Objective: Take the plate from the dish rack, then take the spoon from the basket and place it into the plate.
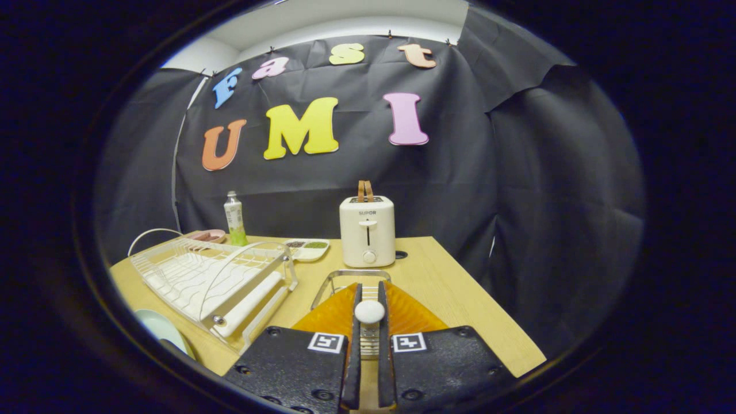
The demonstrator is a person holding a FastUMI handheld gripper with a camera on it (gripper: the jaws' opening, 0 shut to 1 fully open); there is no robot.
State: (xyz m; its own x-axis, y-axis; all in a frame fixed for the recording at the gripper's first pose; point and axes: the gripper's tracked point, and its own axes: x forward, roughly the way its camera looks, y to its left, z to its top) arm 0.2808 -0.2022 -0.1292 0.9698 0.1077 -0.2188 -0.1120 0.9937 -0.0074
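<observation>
Wooden counter (pixel 460 299) with dish rack (pixel 213 282), toaster (pixel 367 238), wire basket (pixel 351 282).
Jaws pinch the white spoon (pixel 369 311), its rounded end between both fingers (pixel 352 322), above the basket. Plate (pixel 161 329) lies at the counter's near left edge, beside the rack.

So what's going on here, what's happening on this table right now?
A hand-held gripper has its jaws nearly closed on the white end of a spoon, held above a small wire basket in front of the toaster. The white dish rack beside it looks empty, and a pale plate sits on the wooden table at the rack's near end. The spoon hasn't reached the plate yet.
</observation>
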